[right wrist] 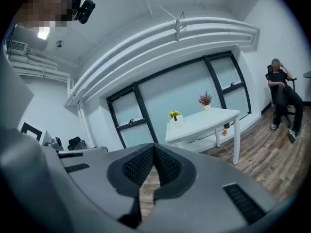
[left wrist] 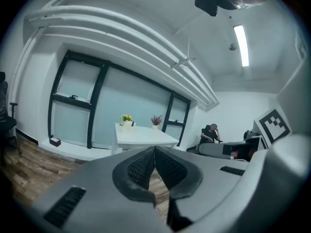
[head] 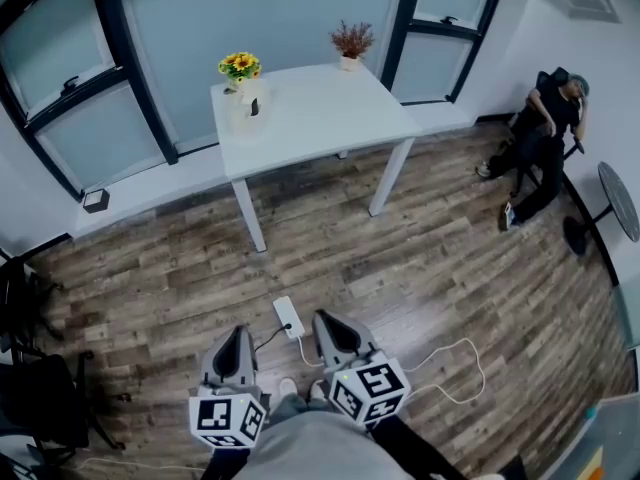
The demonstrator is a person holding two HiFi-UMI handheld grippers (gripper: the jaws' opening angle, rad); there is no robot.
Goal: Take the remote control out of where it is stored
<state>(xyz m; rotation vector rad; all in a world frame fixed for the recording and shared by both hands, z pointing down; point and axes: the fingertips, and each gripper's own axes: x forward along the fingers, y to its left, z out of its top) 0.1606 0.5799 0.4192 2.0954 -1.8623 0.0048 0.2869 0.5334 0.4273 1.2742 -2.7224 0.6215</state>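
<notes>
Far ahead stands a white table on the wooden floor. On its left end a white holder stands below a pot of yellow flowers. A small dark thing sticks up in the holder; it is too small to tell whether it is the remote. Both grippers hang low near my body, well short of the table. My left gripper is shut and empty, its pads meeting at the tip. My right gripper is shut and empty too. The table shows beyond the right jaws.
A reddish plant sits at the table's far right corner. A white power strip with a cable lies on the floor just ahead of the grippers. A person sits in a chair at the right wall. Dark office chairs stand at the left.
</notes>
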